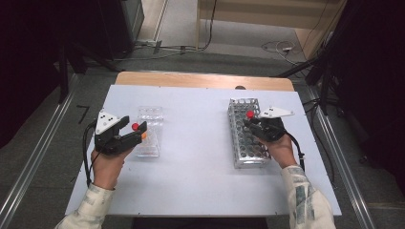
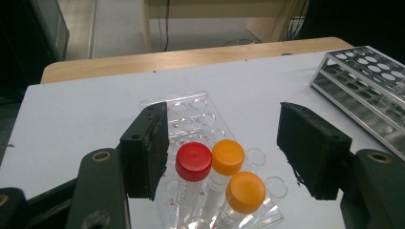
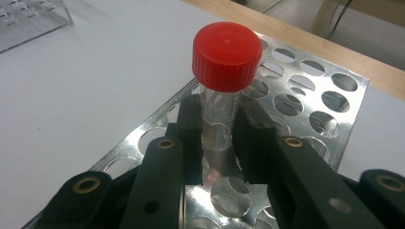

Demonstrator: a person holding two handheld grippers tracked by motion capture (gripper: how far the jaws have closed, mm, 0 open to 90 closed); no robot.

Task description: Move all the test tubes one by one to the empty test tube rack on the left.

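right claw [image 3: 217, 138] pinching red-capped tube [image 3: 223, 76] over metal rack [image 3: 329, 102] | left claw [image 2: 224, 157] spread around capped tubes [image 2: 210, 164] | risk: tube tilts between pads, catches hole rim

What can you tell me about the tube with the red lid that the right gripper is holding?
The red-capped tube is a clear, plastic-looking tube with a ribbed red screw cap on top. It stands roughly upright over the metal rack, a shiny plate full of round holes, near the rack's far end in the high view. The right gripper is shut on it, its black jaws pressing both sides of the clear body just below the cap. Whether its bottom sits in a hole is hidden.
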